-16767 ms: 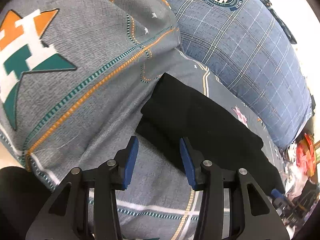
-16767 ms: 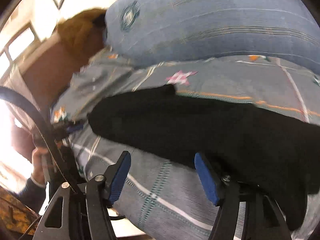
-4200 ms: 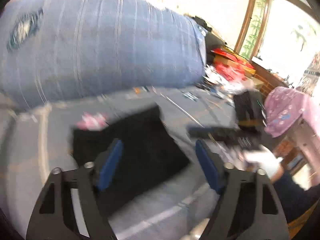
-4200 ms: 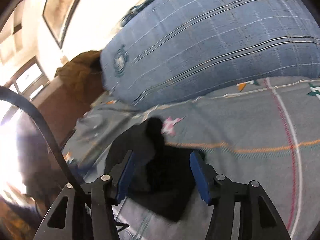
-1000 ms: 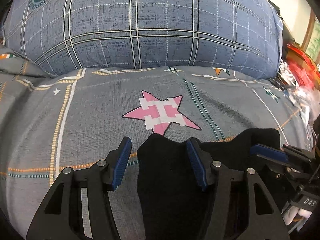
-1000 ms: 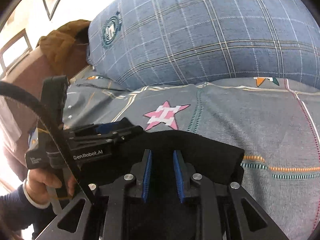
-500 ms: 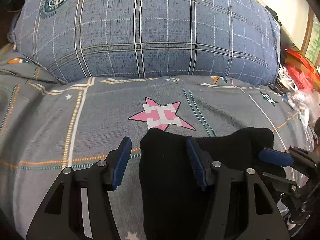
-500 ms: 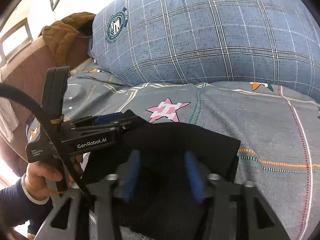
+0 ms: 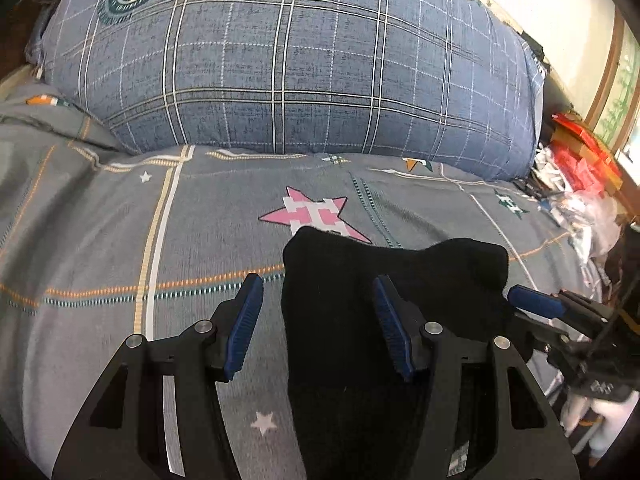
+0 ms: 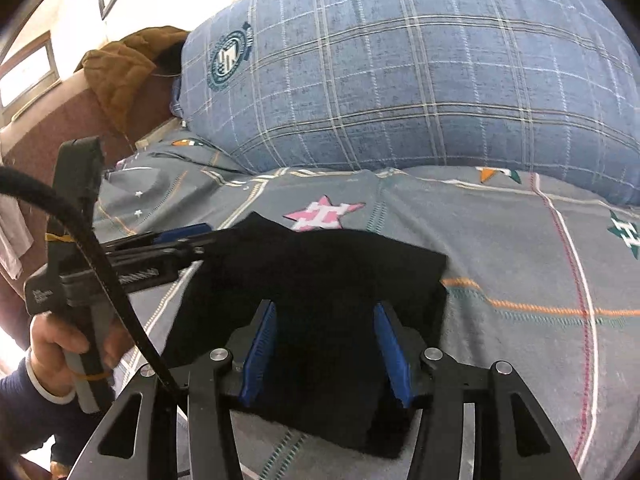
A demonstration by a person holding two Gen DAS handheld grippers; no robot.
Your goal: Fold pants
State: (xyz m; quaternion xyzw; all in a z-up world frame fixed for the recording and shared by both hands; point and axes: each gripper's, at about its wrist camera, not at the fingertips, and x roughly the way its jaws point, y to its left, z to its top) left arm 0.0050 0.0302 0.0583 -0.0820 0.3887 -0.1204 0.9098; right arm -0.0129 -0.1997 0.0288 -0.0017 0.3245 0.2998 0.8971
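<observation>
No words or numbers can be read. The pillow (image 9: pixel 304 64) bears a round teal crest at the upper left of the left view, its ring lettering too small to make out. The left gripper (image 10: pixel 188 240) body carries a blurred white label at left.

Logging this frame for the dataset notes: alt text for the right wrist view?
The right tool hangs open over a folded black fabric pants bundle on a grey star-patterned bedsheet. The left tool reaches in from the left, and a large blue plaid pillow lies behind.
</observation>
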